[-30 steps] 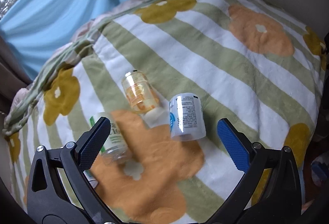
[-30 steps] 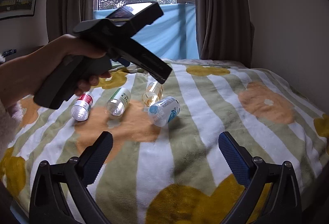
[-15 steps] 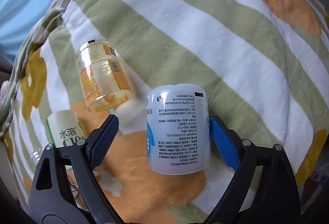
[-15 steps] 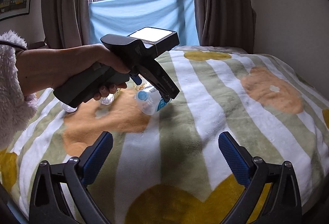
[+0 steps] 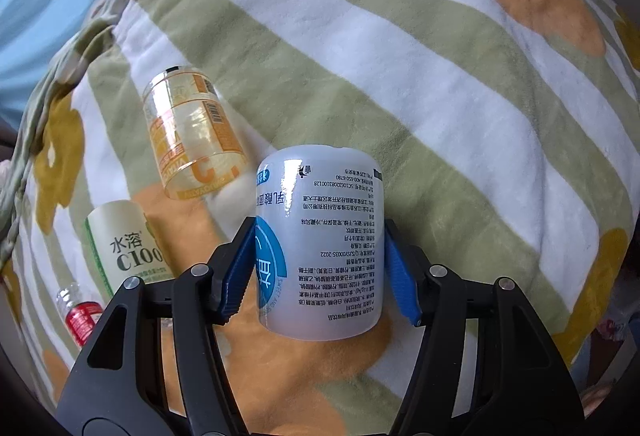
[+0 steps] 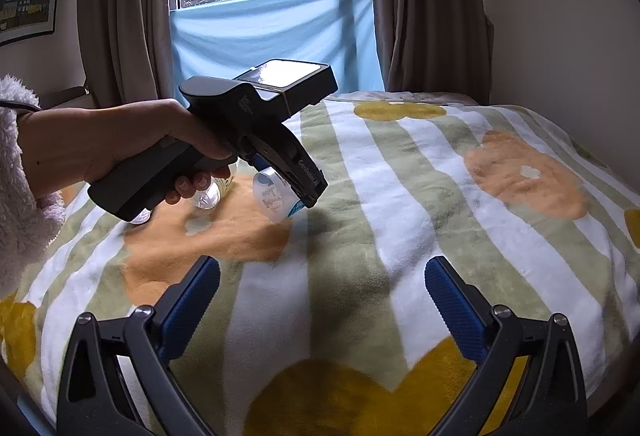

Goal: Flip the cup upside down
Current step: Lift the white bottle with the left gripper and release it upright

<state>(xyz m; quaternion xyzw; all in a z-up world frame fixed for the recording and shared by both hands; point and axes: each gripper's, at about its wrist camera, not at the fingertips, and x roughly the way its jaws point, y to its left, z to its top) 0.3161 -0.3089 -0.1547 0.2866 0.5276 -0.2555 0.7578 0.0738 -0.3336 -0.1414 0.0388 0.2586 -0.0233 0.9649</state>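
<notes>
A white plastic cup (image 5: pixel 320 256) with a blue label and printed text lies tilted between the blue pads of my left gripper (image 5: pixel 319 232), which is shut on its sides. In the right wrist view a hand (image 6: pixel 160 144) holds that left gripper (image 6: pixel 280 192) low over the blanket, with the cup (image 6: pixel 274 200) in its jaws at a slant. I cannot tell whether the cup touches the blanket. My right gripper (image 6: pixel 322 268) stands open near the bed's front, holding nothing.
A clear orange-labelled cup (image 5: pixel 192 140) lies on its side just left of the held cup. A green-labelled bottle (image 5: pixel 128 252) and a red-labelled bottle (image 5: pixel 78 312) lie further left. All rest on a striped flowered blanket (image 6: pixel 400 196). Curtains and a blue sheet (image 6: pixel 272 32) stand behind.
My left gripper came down over the white cup and closed its pads on it. The right gripper has stayed open and nearly still.
</notes>
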